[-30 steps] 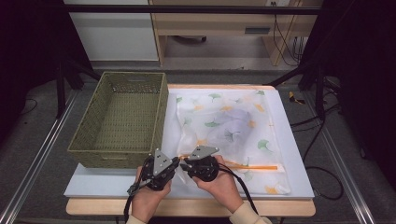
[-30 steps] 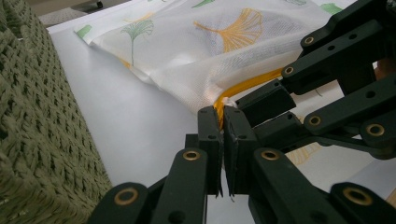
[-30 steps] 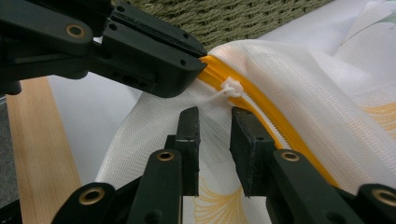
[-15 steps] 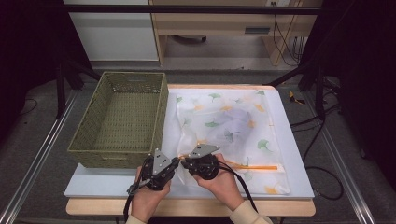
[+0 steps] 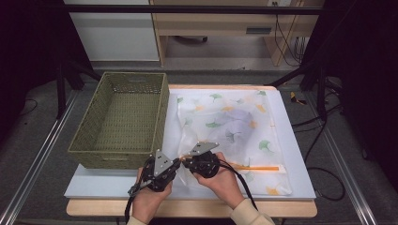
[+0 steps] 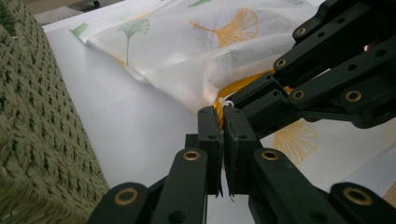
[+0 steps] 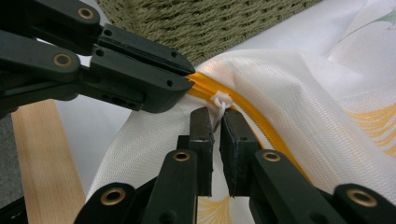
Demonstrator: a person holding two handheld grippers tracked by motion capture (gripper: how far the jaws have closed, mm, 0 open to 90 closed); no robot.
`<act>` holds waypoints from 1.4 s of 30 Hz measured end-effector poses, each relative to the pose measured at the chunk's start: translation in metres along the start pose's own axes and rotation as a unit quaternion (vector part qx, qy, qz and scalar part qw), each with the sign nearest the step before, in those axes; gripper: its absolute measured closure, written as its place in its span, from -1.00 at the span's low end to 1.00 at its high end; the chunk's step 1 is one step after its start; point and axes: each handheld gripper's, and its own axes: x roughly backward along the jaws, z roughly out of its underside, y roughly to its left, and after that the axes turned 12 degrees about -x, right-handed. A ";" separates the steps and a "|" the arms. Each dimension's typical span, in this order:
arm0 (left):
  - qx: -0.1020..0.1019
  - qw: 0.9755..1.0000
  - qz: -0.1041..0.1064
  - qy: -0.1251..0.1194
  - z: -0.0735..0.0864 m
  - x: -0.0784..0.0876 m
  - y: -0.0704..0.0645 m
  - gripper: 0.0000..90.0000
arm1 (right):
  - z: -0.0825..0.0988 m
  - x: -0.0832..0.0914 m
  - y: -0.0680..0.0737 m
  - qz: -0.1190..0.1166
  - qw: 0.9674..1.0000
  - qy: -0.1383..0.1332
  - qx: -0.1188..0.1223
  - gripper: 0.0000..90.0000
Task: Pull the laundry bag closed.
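Note:
A white mesh bag (image 5: 225, 122) printed with ginkgo leaves lies flat on the table, its orange zipper (image 5: 258, 167) running along the near edge. Both grippers meet at the zipper's left end. My left gripper (image 5: 177, 162) (image 6: 221, 122) is shut on the bag's corner at the zipper tape (image 6: 243, 86). Facing it from the right, my right gripper (image 5: 184, 161) (image 7: 217, 120) has just been closing, and its jaws now pinch the white zipper pull (image 7: 219, 103). The left gripper's fingers (image 7: 140, 70) cross the upper left of the right gripper view.
A green woven basket (image 5: 122, 117) stands empty on the left half of the white table (image 5: 300, 154), its near wall close to both grippers. Wooden table edge (image 5: 187, 208) runs along the front. Cables trail from both grippers toward the person.

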 end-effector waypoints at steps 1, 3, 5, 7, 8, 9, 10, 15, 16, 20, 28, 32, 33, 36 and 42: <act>0.001 1.000 -0.001 -0.001 0.000 0.000 0.000 0.92 | 0.000 0.000 -0.001 -0.002 1.000 0.000 0.001 0.87; 0.000 1.000 0.001 -0.001 0.000 0.000 0.000 0.92 | -0.001 0.000 -0.002 -0.004 1.000 0.004 -0.003 0.88; 0.000 1.000 0.001 -0.001 0.000 -0.001 0.000 0.92 | -0.002 -0.001 -0.002 -0.005 1.000 0.008 -0.004 0.89; 0.001 1.000 0.002 -0.001 0.000 0.000 0.000 0.92 | -0.004 -0.001 -0.003 -0.007 1.000 0.011 -0.006 0.90; 0.001 1.000 0.002 -0.001 0.000 -0.001 0.000 0.92 | -0.004 -0.001 -0.003 -0.007 1.000 0.013 -0.007 0.91; 0.001 1.000 0.002 0.000 0.000 -0.001 0.000 0.92 | -0.005 -0.001 -0.003 -0.008 1.000 0.014 -0.006 0.91; 0.002 1.000 0.003 0.000 0.000 -0.001 -0.001 0.92 | -0.006 -0.002 -0.004 -0.009 1.000 0.015 -0.005 0.92; 0.005 1.000 0.003 0.000 0.001 -0.001 0.000 0.92 | -0.006 -0.004 -0.005 -0.011 1.000 0.021 -0.008 0.98; 0.006 1.000 0.003 -0.001 0.001 -0.001 0.000 0.92 | -0.007 -0.004 -0.005 -0.010 1.000 0.022 -0.008 0.99; 0.007 1.000 0.004 -0.002 0.001 -0.002 0.000 0.92 | -0.008 -0.004 -0.005 -0.010 1.000 0.027 -0.009 1.00; 0.002 1.000 0.001 0.000 0.002 -0.001 0.001 0.92 | -0.014 -0.001 -0.006 -0.013 0.998 0.051 -0.022 1.00; 0.000 1.000 -0.002 -0.001 0.002 -0.001 0.001 0.92 | -0.019 0.001 -0.007 -0.017 0.997 0.066 -0.027 1.00; -0.001 1.000 -0.003 -0.001 0.002 -0.001 0.001 0.92 | -0.020 0.001 -0.007 -0.016 0.997 0.074 -0.026 1.00; -0.003 1.000 -0.005 -0.001 0.002 -0.001 0.001 0.92 | -0.023 0.002 -0.006 -0.016 0.996 0.084 -0.030 1.00; -0.006 1.000 -0.008 -0.002 0.002 -0.001 0.001 0.92 | -0.025 0.003 -0.005 -0.009 0.995 0.093 -0.033 1.00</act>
